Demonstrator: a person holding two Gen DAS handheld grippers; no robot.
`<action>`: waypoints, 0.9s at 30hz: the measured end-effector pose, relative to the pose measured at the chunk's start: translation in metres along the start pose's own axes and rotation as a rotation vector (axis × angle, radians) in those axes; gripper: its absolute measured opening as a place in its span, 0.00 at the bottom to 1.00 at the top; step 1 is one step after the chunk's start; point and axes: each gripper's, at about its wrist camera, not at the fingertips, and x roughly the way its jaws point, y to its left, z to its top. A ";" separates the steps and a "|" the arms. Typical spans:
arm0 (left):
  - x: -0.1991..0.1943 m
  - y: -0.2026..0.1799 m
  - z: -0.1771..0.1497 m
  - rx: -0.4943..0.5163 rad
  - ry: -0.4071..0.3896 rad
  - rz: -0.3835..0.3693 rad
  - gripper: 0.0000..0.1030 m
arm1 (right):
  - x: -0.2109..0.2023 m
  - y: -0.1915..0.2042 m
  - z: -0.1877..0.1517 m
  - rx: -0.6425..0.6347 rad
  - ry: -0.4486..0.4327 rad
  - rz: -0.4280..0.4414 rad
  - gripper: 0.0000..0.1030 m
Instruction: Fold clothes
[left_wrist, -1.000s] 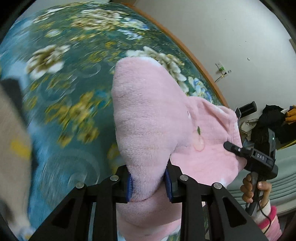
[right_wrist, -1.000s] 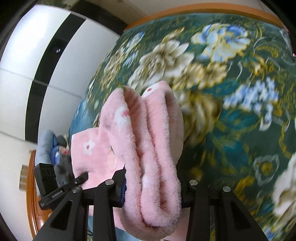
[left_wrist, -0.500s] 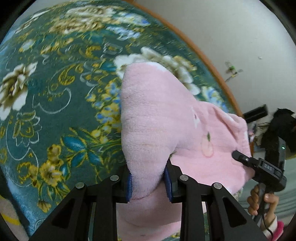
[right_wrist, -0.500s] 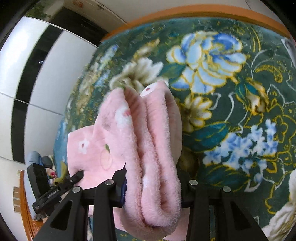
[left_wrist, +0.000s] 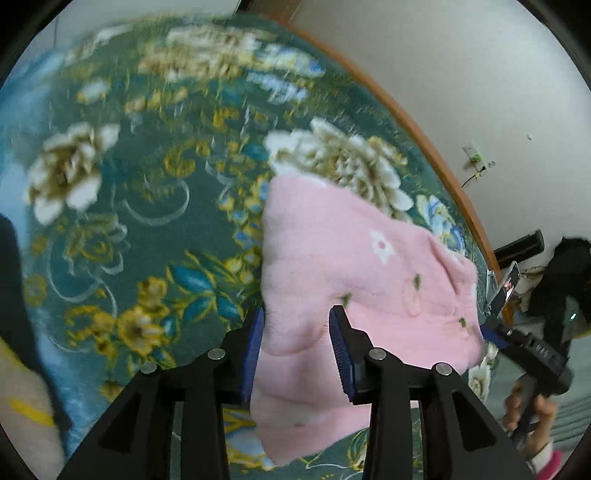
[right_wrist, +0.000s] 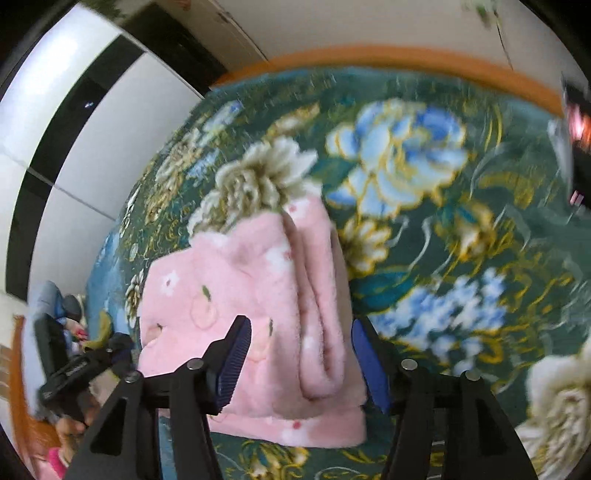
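Note:
A pink fleece garment (left_wrist: 354, 266) with small flower prints lies folded on the green floral blanket (left_wrist: 147, 206). My left gripper (left_wrist: 297, 350) hovers over its near edge, open, the blue pads (left_wrist: 253, 350) standing off the fleece. In the right wrist view the same garment (right_wrist: 258, 295) shows stacked folds along its right side, and my right gripper (right_wrist: 301, 362) stands open around that folded edge without pinching it. Each gripper shows in the other's view: the right gripper (left_wrist: 524, 347) at the garment's far corner, the left gripper (right_wrist: 74, 369) at the lower left.
The blanket (right_wrist: 443, 258) covers a bed with an orange wooden edge (left_wrist: 424, 133) against a white wall. A phone (left_wrist: 508, 288) and dark items (left_wrist: 565, 273) sit beyond the bed's corner. A person's hand (left_wrist: 532, 410) holds the right gripper's handle. White wardrobe panels (right_wrist: 74, 147) stand behind.
Both grippers were shut on the lifted pink garment; now it lies flat on the blanket and both jaws have opened and let it go.

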 end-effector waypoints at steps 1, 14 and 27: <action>-0.005 -0.007 -0.003 0.025 -0.019 -0.003 0.37 | -0.004 0.007 -0.001 -0.024 -0.013 0.000 0.59; 0.039 -0.036 -0.059 0.203 -0.007 0.098 0.37 | 0.032 0.030 -0.051 -0.119 0.004 -0.050 0.59; 0.014 -0.042 -0.083 0.172 -0.139 0.159 0.37 | 0.015 0.040 -0.077 -0.124 -0.043 -0.083 0.60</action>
